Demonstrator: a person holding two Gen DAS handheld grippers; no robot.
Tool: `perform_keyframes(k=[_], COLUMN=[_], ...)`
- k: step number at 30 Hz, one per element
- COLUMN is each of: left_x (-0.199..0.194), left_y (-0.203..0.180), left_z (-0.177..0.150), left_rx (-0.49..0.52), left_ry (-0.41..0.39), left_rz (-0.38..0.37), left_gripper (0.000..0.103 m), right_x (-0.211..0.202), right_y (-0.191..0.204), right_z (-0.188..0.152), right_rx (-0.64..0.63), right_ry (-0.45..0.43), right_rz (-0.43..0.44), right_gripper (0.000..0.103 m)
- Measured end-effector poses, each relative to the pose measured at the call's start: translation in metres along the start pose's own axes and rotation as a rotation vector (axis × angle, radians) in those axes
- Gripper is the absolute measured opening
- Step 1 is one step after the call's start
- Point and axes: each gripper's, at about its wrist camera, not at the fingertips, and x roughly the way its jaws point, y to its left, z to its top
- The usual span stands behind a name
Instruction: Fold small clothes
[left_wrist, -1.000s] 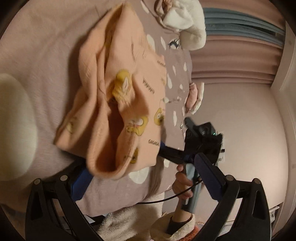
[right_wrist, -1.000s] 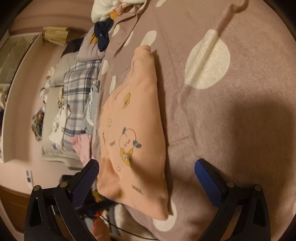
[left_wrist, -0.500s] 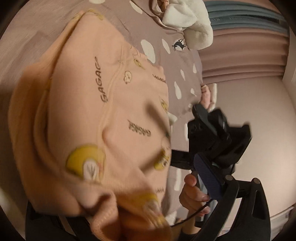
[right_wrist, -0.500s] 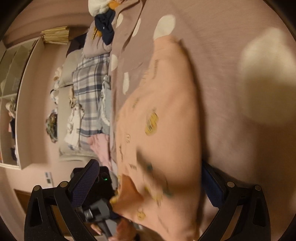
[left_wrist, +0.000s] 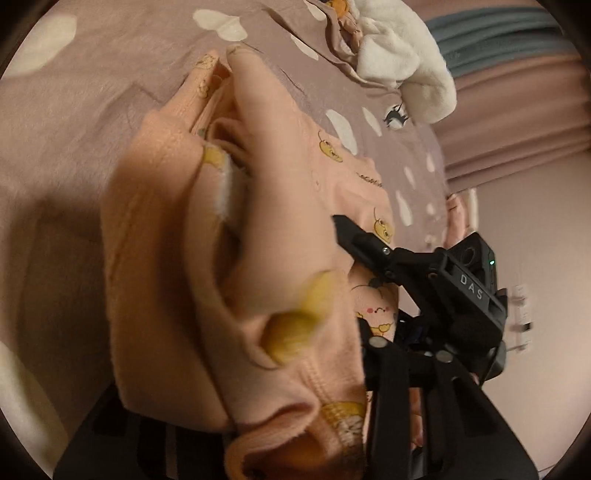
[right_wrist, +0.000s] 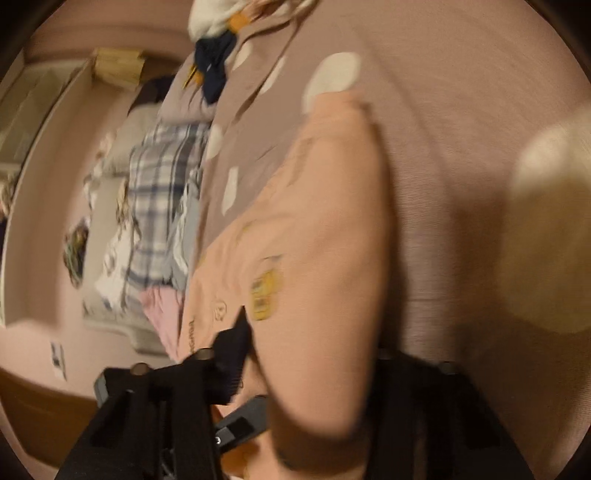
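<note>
Peach garment (left_wrist: 280, 236) sits between the closing jaws of both the left hand-held gripper (left_wrist: 258, 435) and right hand-held gripper (right_wrist: 314, 387); each probably wants a firm hem bite, with edges level, before folding.

Two close wrist views, shared peach garment (left_wrist: 288, 236)

One peach garment, two grippers, one spotted bedcover

One peach printed garment (left_wrist: 280, 229) lies bunched on one mauve bedcover (left_wrist: 92, 110) with pale spots. Two grippers show: the left gripper (left_wrist: 236, 413) and the right gripper (right_wrist: 310, 373), each with garment cloth between its closing jaws. One white fluffy item (left_wrist: 402, 59) sits at the cover's far edge, one dark blue cloth (right_wrist: 214, 70) near it, and one plaid fabric (right_wrist: 159, 206) lies beside the bed. One pink piece (right_wrist: 162, 314) lies below it.
</note>
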Motion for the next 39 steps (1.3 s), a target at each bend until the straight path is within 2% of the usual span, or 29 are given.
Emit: perform_keyframes(k=[4, 6, 7, 11, 15, 18, 24, 26, 27, 28, 29, 30, 33, 34, 36, 37, 39], left_x=[-0.003, -0.010, -0.015, -0.055, -0.080, -0.087, -0.086, -0.074, -0.067, -0.060, -0.050, -0.045, -0.042, -0.043, -0.043, -0.043, -0.042], left_y=[-0.038, -0.055, -0.059, -0.084, -0.139, -0.176, -0.220, -0.222, -0.218, -0.215, -0.202, -0.188, -0.153, -0.148, -0.142, -0.146, -0.156], left_z=[-0.007, -0.011, -0.012, -0.018, -0.036, -0.054, -0.060, -0.058, -0.058, -0.057, -0.057, -0.057, -0.060, -0.060, -0.062, -0.066, -0.072], left_rx=[0.139, 0.206, 0.215, 0.218, 0.348, 0.442, 0.477, 0.470, 0.450, 0.430, 0.388, 0.336, 0.250, 0.244, 0.264, 0.294, 0.370], left_ry=[-0.050, -0.077, -0.089, -0.140, -0.237, -0.296, -0.300, -0.270, -0.245, -0.221, -0.179, -0.158, -0.163, -0.170, -0.171, -0.159, -0.146], left_rz=[0.191, 0.247, 0.242, 0.133, 0.135, 0.150, 0.085, 0.084, 0.091, 0.115, 0.160, 0.186, 0.261, 0.280, 0.325, 0.331, 0.319], left_gripper=[0.026, 0.025, 0.025, 0.025, 0.025, 0.025, 0.025, 0.031, 0.041, 0.066, 0.079, 0.093, 0.095, 0.098, 0.102, 0.102, 0.102], right_x=[-0.003, -0.012, -0.020, -0.070, -0.125, -0.160, -0.206, -0.214, -0.210, -0.210, -0.209, -0.211, -0.220, -0.223, -0.226, -0.226, -0.227], right_y=[0.025, 0.046, 0.052, 0.077, 0.098, 0.110, 0.123, 0.121, 0.118, 0.108, 0.092, 0.077, 0.028, 0.017, 0.003, -0.001, -0.006], right_z=[-0.007, -0.015, -0.019, -0.026, -0.033, -0.037, -0.030, -0.022, -0.018, -0.013, -0.007, -0.004, -0.008, -0.011, -0.019, -0.023, -0.029], right_rx=[-0.112, -0.206, -0.226, -0.302, -0.343, -0.407, -0.457, -0.490, -0.480, -0.444, -0.376, -0.315, -0.188, -0.157, -0.112, -0.100, -0.101], right_ry=[-0.039, -0.087, -0.111, -0.175, -0.256, -0.310, -0.388, -0.381, -0.375, -0.364, -0.349, -0.343, -0.347, -0.358, -0.363, -0.358, -0.358], right_rz=[-0.118, -0.169, -0.159, -0.096, -0.042, -0.039, -0.064, -0.110, -0.140, -0.179, -0.226, -0.244, -0.247, -0.282, -0.407, -0.482, -0.560], right_gripper=[0.030, 0.029, 0.028, 0.028, 0.028, 0.028, 0.028, 0.028, 0.034, 0.042, 0.068, 0.085, 0.087, 0.088, 0.090, 0.090, 0.090])
